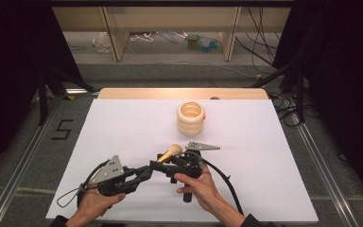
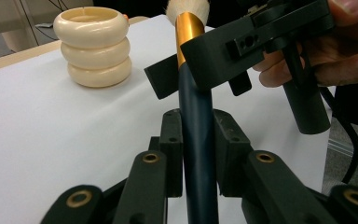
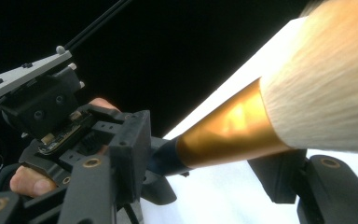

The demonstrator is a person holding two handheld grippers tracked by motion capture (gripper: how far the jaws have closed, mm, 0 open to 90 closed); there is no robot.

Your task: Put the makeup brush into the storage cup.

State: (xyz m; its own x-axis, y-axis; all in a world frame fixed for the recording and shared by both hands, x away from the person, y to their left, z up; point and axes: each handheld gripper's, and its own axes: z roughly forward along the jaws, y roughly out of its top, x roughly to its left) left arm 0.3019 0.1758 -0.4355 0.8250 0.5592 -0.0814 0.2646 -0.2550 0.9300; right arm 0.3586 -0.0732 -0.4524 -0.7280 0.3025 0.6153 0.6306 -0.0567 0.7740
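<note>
A makeup brush (image 1: 169, 154) with a dark handle, a gold ferrule and cream bristles is held low over the white table's front middle. My left gripper (image 1: 147, 171) is shut on the handle (image 2: 198, 154), which runs up between its jaws. My right gripper (image 1: 164, 164) comes in from the right. Its jaws stand apart on either side of the brush (image 3: 233, 126) just below the ferrule (image 2: 189, 28), one in front and one behind. In the right gripper view the gap between the right gripper's (image 3: 203, 156) jaws is wider than the handle.
A cream ribbed holder (image 1: 191, 118), made of three stacked rings and open on top, stands at the back middle of the white sheet (image 1: 123, 123). Both cables trail near the front edge. Dark curtains flank the table.
</note>
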